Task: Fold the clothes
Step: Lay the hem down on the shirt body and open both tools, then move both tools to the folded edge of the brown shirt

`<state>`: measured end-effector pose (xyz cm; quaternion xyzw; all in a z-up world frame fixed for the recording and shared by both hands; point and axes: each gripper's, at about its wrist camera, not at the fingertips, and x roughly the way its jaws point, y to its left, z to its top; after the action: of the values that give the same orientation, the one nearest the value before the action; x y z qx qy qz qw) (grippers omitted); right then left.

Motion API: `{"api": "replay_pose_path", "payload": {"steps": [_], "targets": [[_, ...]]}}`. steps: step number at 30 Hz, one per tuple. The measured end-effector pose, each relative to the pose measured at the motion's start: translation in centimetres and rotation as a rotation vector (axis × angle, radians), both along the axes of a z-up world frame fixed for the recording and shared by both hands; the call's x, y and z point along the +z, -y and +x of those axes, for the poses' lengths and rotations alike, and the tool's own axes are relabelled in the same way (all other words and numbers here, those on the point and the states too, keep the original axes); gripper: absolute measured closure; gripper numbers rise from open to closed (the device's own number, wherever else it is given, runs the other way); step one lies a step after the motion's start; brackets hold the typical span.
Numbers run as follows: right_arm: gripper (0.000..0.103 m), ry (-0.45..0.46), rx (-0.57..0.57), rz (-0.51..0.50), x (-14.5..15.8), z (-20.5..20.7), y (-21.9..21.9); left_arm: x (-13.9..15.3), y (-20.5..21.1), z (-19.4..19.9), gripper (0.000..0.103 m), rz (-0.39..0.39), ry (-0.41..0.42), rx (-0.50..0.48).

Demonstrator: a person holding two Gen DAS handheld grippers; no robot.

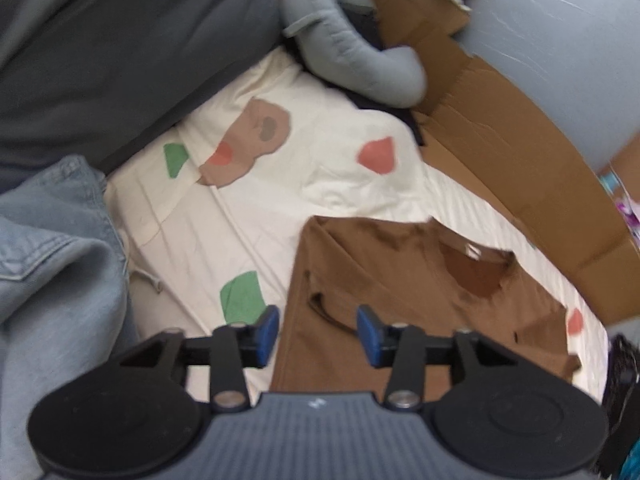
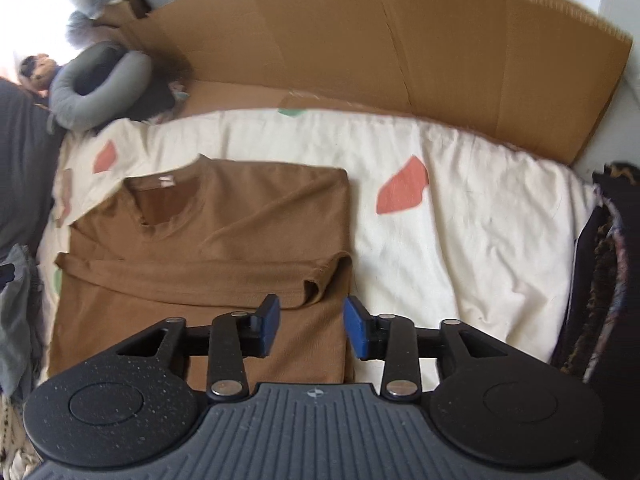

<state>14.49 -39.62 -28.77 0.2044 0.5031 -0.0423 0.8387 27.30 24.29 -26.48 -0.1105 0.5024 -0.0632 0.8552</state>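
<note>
Fold step: brown T-shirt [image 2: 208, 248] has sleeves tucked. My left gripper [image 1: 318, 330] and right gripper [image 2: 312, 322] hover released, empty. Next I grab near hem, fold far toward collar.

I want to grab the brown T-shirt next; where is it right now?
The brown T-shirt lies partly folded on the cream sheet, below both open grippers, with the cardboard behind it.
</note>
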Motion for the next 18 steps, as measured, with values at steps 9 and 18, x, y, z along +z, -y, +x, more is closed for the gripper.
{"api": "replay_pose_path", "payload": {"steps": [9, 18], "targets": [[0.051, 0.056, 0.034, -0.003, 1.2, -1.2, 0.0, 4.6, 1.5, -2.7, 0.039, 0.098, 0.010, -0.011], [0.050, 0.061, 0.103, -0.038, -0.9, 0.5, -0.6, 2.3, 1.7, -2.1, 0.034, 0.122, 0.012, -0.013]]}}
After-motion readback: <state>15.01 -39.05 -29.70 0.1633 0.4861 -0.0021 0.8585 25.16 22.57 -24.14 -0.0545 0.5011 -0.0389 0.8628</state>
